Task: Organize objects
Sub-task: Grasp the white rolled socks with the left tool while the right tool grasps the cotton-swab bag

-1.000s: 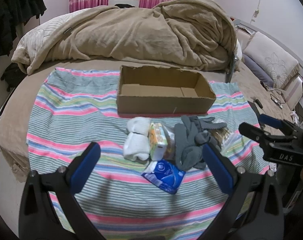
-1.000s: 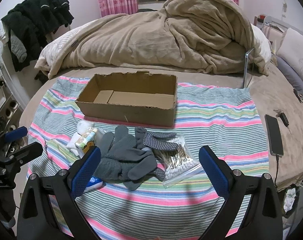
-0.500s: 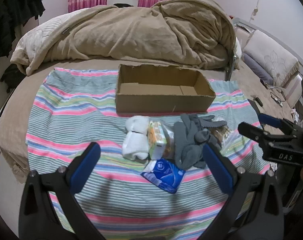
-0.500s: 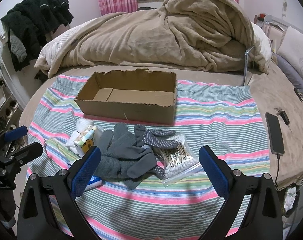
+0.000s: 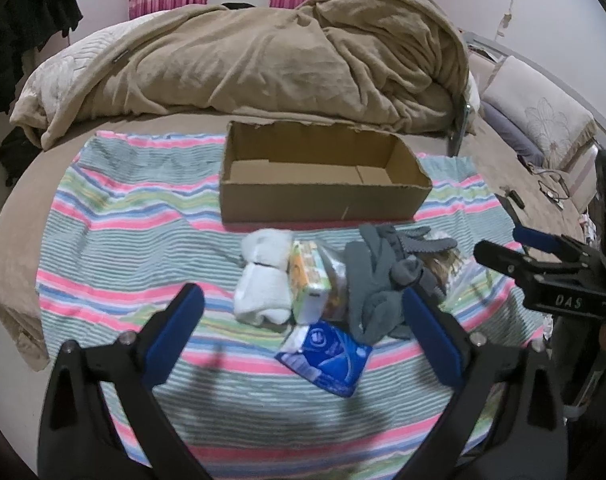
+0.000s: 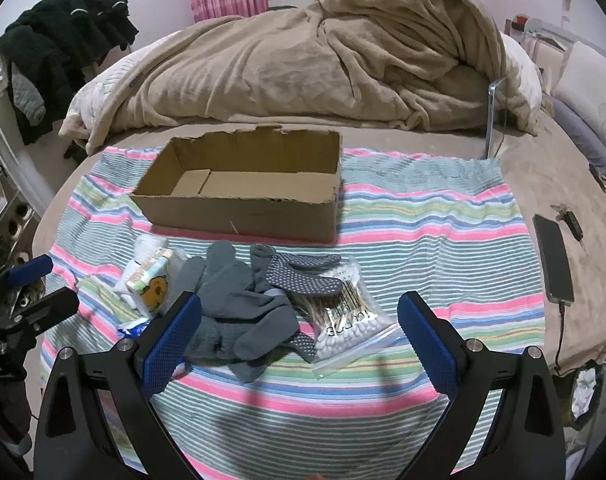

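Note:
An open cardboard box point(image 5: 323, 184) point(image 6: 243, 196) stands empty on a striped cloth point(image 5: 123, 240) on the bed. In front of it lies a pile: white socks point(image 5: 263, 284), a small orange-green tissue pack point(image 5: 309, 280) point(image 6: 151, 284), grey gloves point(image 5: 379, 280) point(image 6: 243, 304), a bag of cotton swabs point(image 6: 343, 316) and a blue packet point(image 5: 327, 354). My left gripper point(image 5: 303, 332) is open and empty, hovering before the pile. My right gripper point(image 6: 299, 332) is open and empty, over the gloves and swab bag.
A heaped tan blanket point(image 5: 263, 52) lies behind the box. A phone on a cable point(image 6: 553, 256) lies on the bed at the right. Pillows point(image 5: 539, 120) are at the far right; dark clothes point(image 6: 63, 52) hang at the left.
Both grippers have eased slightly forward toward the pile. Nothing was picked up or moved.

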